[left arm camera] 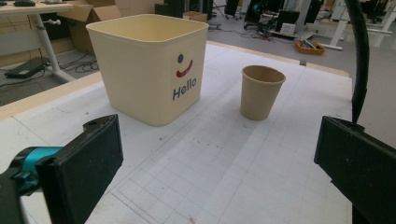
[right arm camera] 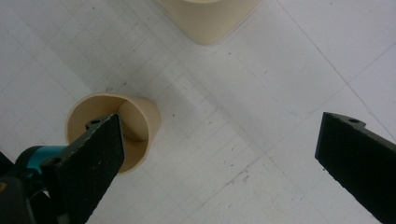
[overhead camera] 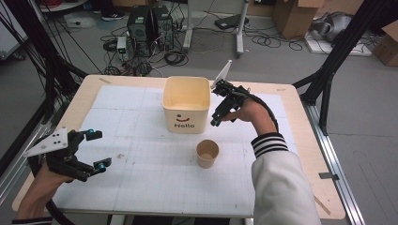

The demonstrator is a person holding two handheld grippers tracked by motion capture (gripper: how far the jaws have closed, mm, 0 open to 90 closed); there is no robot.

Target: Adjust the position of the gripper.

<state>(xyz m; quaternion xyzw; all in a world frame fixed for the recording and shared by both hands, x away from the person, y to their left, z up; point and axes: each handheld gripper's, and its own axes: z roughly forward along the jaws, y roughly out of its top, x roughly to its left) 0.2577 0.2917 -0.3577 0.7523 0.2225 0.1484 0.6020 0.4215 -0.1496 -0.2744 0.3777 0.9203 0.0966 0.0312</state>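
Right gripper (overhead camera: pixel 217 115) above cup (overhead camera: pixel 207 153), jaws wide, empty, poised to grasp. Left gripper (overhead camera: pixel 96 150) idle aside, jaws released.

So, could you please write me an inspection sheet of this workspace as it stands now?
Surface: wooden table covered by a white gridded mat with a few small dark specks.
Job's things: brown paper cup upright and empty, standing apart from and in front of the cream "Hello" bin, also upright.
Clutter: nothing seen on the mat.
Grippers: left gripper open, low at the mat's left, holding nothing; right gripper open, raised beside the bin, pointing down toward the cup, holding nothing.
Cables: a black cable trails from the right gripper; loose cables on the floor beyond.
Surroundings: computer towers, cardboard boxes, black frame legs.
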